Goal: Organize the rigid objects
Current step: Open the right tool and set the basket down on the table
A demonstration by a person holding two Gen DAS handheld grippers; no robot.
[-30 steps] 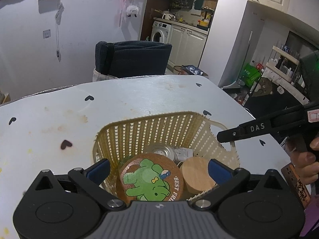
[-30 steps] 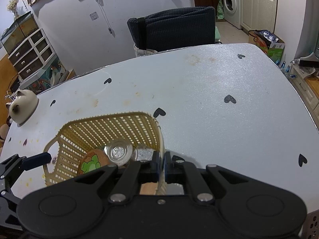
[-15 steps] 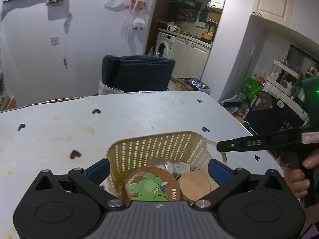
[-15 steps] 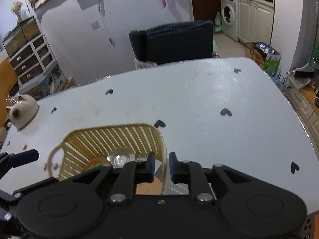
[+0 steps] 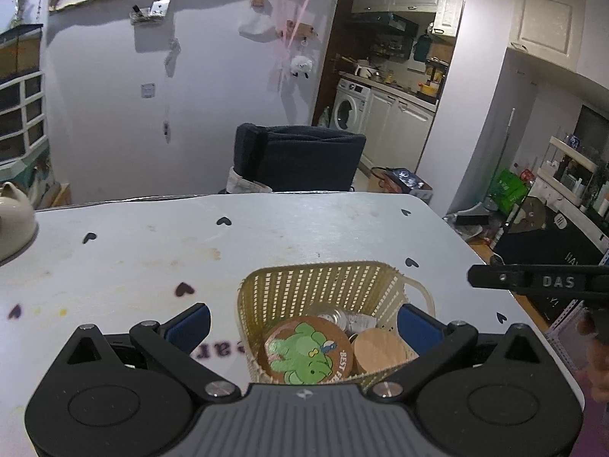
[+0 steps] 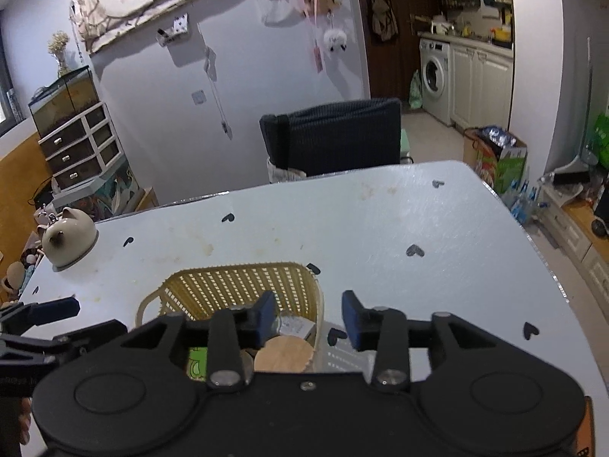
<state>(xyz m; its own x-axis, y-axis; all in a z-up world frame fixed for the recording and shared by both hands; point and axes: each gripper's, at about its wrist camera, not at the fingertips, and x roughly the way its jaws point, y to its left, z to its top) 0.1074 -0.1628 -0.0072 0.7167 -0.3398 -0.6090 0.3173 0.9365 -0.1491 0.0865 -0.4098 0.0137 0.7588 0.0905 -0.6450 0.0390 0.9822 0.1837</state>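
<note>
A yellow woven plastic basket [image 5: 319,285] stands on the white table [image 5: 152,251]; it also shows in the right wrist view [image 6: 243,282]. In it lie a round coaster with a green dinosaur [image 5: 304,354], a round wooden lid [image 5: 378,348] and a metal tin [image 5: 329,314]. My left gripper [image 5: 302,321] is open and empty, raised above and behind the basket. My right gripper [image 6: 308,320] is open and empty, above the basket's right rim. Its fingers [image 5: 533,282] show at the right of the left wrist view.
A cream cat-shaped pot [image 6: 68,238] stands at the table's far left edge. A dark chair [image 5: 300,160] stands behind the table. The table has black heart marks and brown stains. Kitchen units and floor clutter lie to the right.
My right gripper was shut on the basket's right rim; it has opened and let go. Both grippers have risen and drawn back from the basket.
</note>
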